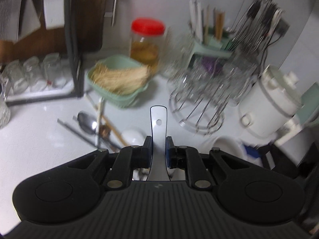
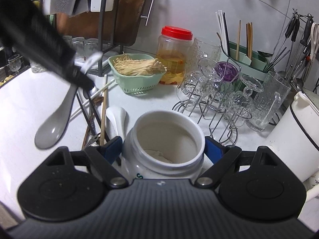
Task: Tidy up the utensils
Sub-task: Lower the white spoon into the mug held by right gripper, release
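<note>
Two grippers share the job: the right gripper (image 2: 162, 149) straddles the white jar (image 2: 163, 145) on the worktop (image 2: 18, 107), jaws wide at its shoulders, probably to steady the open mouth as a receptacle, though pad contact cannot be confirmed. The left gripper (image 1: 159, 149) is clamped on a grey spoon's handle (image 1: 158, 123), bowl hanging below. Loose chopsticks (image 2: 103, 115) and a white spoon (image 2: 116, 117) await sorting beside the jar.

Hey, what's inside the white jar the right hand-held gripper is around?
The white jar looks nearly empty: bare pale walls, and something pale and crumpled at the bottom. The near rim hides part of the floor, so a small item there couldn't be seen.
</note>
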### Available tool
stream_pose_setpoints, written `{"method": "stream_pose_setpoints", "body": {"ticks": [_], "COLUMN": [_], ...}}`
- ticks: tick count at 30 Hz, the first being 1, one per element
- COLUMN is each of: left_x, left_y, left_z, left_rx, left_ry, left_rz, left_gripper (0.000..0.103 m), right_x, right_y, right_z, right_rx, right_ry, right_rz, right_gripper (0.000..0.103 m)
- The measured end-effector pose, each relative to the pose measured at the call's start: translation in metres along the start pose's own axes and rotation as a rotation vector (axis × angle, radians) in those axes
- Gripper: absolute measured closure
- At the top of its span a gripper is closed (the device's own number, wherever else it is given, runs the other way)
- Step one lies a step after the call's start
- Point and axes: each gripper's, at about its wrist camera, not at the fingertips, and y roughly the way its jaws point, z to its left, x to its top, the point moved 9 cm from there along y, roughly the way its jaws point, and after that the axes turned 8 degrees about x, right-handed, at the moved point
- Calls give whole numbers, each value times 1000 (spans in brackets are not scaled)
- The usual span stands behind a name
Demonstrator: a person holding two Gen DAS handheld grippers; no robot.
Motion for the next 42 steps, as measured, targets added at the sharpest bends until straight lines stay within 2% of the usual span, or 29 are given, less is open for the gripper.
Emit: {"method": "stream_pose_setpoints", "body": {"ticks": [4, 10, 15, 17, 21, 29, 32, 38, 42], "left_x": [29, 49, 47, 42, 35, 34, 32, 14, 1], "left_y": [-21, -18, -1, 12, 33, 41, 38, 37, 33], "left_z": [-17, -62, -95, -104, -109, -121, -128, -127, -121], "left_rx": [-56, -131, -183, -189, -225, -273, -269, -260, -272], "left_ry": [0, 105, 175, 201, 173, 204, 256, 300, 294], "left_rz": [-82, -108, -111, -87, -48, -79, -98, -44, 33], "left_gripper": [87, 87, 87, 87, 87, 88, 88, 89, 96], "right_x": [0, 1, 2, 2, 1, 1, 1, 2, 1], "right_y": [0, 1, 1, 1, 0, 0, 1, 1, 1], "right_z": [0, 0, 0, 0, 1, 1, 1, 0, 1], "right_rx": [0, 0, 0, 3, 4, 12, 15, 20, 19], "right_ry": [2, 3, 2, 1, -1, -4, -5, -10, -13], "right_rz": [1, 1, -1, -4, -11, -16, -19, -22, -25], "right_gripper": [13, 13, 13, 13, 13, 13, 13, 13, 13]}}
